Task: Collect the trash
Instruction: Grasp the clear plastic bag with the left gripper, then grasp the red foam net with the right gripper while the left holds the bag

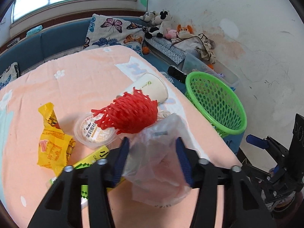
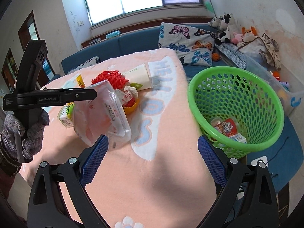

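My left gripper (image 1: 153, 142) is shut on a clear plastic bag (image 1: 161, 159) and holds it above the pink table; from the right wrist view the gripper (image 2: 91, 95) grips the bag (image 2: 102, 114) at its top. Behind the bag lie a red foam net (image 1: 131, 112), a paper cup (image 1: 152, 87), a round plastic cup with a printed lid (image 1: 95, 133), a yellow wrapper (image 1: 51, 140) and a green carton (image 1: 91, 159). My right gripper (image 2: 153, 144) is open and empty over the table's near part. The green basket (image 2: 237, 98) stands to the right and holds some trash.
The table has a pink cloth (image 2: 161, 171) with "HELLO" lettering. A blue sofa (image 2: 133, 39) with butterfly cushions and plush toys (image 2: 226, 26) runs behind. A clear storage box (image 2: 275, 79) stands behind the basket. The table's right edge borders the basket.
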Available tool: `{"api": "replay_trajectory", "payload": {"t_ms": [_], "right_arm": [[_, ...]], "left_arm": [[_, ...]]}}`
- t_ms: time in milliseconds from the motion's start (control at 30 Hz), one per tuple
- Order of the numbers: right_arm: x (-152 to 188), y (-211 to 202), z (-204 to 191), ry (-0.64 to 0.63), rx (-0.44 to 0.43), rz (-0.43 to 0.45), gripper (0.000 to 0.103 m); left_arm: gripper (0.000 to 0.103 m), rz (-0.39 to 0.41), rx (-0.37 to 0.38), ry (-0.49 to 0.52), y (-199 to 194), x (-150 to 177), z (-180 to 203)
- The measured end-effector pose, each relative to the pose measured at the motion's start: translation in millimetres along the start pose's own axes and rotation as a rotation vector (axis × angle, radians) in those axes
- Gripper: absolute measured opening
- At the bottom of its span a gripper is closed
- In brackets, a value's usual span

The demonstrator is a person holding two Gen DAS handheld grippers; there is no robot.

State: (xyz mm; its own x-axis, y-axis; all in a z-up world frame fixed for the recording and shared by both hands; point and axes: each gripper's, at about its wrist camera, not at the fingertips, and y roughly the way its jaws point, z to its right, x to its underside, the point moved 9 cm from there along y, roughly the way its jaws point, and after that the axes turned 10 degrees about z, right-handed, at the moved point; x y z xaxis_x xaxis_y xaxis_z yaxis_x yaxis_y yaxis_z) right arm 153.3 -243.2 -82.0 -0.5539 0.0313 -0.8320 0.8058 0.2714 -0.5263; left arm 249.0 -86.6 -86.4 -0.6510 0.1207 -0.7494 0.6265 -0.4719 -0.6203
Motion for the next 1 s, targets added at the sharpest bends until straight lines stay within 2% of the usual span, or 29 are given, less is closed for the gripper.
{"api": "replay_trajectory", "payload": {"t_ms": [167, 367, 567, 1000], "right_arm": [[-1, -1, -2, -0.001, -0.002, 0.003, 0.094], [-6, -1, -6, -0.018, -0.008, 0.007, 0.093], [-18, 4, -15, -0.034, -0.031, 0.013, 0.092], [-45, 54, -59, -0.089, -0.112, -0.016, 0.084]], "left_arm": [[0.023, 0.011, 0.005, -0.004, -2, 3, 3], [0.017, 0.044, 0.015, 0.010, -22, 3, 10], [0.016, 0.092, 0.001, -0.014, -53, 0, -2], [0.016, 0.202, -0.147, -0.132, -131, -1, -80]]}}
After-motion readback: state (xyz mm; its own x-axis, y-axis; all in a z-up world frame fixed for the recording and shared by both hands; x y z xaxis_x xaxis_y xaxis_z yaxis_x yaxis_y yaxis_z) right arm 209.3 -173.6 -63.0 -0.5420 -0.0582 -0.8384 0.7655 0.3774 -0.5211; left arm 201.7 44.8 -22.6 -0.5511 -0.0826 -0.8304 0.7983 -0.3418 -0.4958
